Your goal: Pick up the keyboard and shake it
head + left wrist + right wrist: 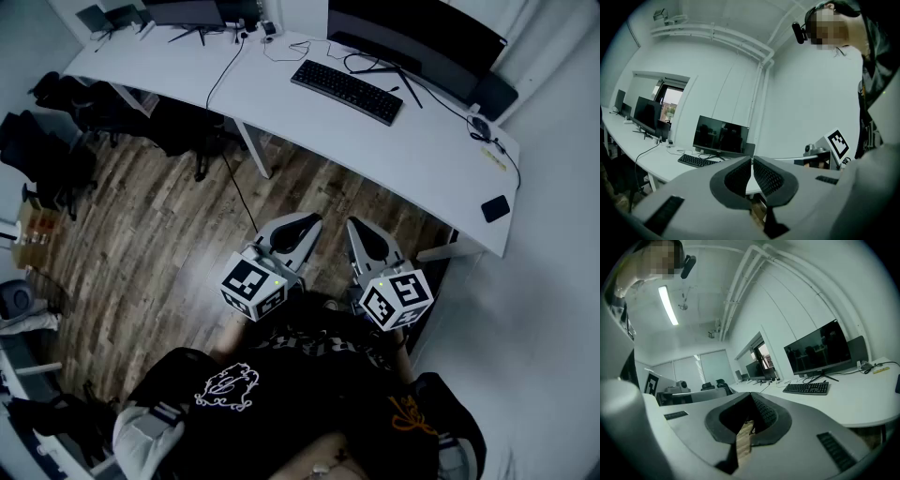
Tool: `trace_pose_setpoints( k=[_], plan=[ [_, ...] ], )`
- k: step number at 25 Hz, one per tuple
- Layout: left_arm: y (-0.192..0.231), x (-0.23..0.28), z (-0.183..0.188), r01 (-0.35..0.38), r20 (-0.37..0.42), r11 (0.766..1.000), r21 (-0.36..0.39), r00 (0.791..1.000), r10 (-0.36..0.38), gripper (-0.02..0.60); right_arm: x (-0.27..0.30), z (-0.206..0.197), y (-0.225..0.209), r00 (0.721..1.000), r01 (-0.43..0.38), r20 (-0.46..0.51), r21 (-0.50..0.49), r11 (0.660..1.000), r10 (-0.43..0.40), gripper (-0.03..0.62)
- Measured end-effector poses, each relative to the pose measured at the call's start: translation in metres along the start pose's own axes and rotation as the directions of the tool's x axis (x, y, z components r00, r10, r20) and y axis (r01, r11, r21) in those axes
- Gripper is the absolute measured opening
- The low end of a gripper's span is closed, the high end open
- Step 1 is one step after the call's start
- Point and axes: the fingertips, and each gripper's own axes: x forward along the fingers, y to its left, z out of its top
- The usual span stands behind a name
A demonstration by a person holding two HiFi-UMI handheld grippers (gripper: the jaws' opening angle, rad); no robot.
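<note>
Closest is my dark top (309,403), with a white emblem at its left and orange print at its right, neither legible. Dark shapes (56,112), bags or chairs, stand on the wood floor (159,225) at the left. My left gripper (307,221) and right gripper (355,225) hover side by side over that floor. Each carries a square-marker cube, and both have their jaws pressed together on nothing. Ahead, a white desk (422,159) curves along pale walls. On it lies the keyboard (347,91), key legends too small to read, before a dark monitor (412,37), well apart from both grippers. A black slab (495,208) lies near the desk's right end.
</note>
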Motion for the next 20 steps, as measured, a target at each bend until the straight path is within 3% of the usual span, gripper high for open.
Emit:
trace_pose_setpoints(
  k=[8, 15, 20],
  plan=[
    [0.011, -0.007, -0.006, -0.014, -0.010, 1.000, -0.014, 1.000, 0.013, 0.029, 0.008, -0.007, 0.005, 1.000, 0.000, -0.010, -0.010, 1.000, -0.001, 0.012],
    [0.032, -0.014, -0.007, -0.027, -0.008, 0.999, -0.021, 1.000, 0.027, 0.029, 0.028, -0.010, 0.009, 1.000, -0.020, -0.002, 0.065, 0.998, 0.020, 0.012],
    [0.058, -0.020, -0.003, -0.038, 0.004, 0.999, -0.016, 0.999, 0.038, 0.029, 0.053, -0.014, 0.013, 0.999, 0.007, -0.032, 0.014, 1.000, -0.006, 0.014]
  ],
)
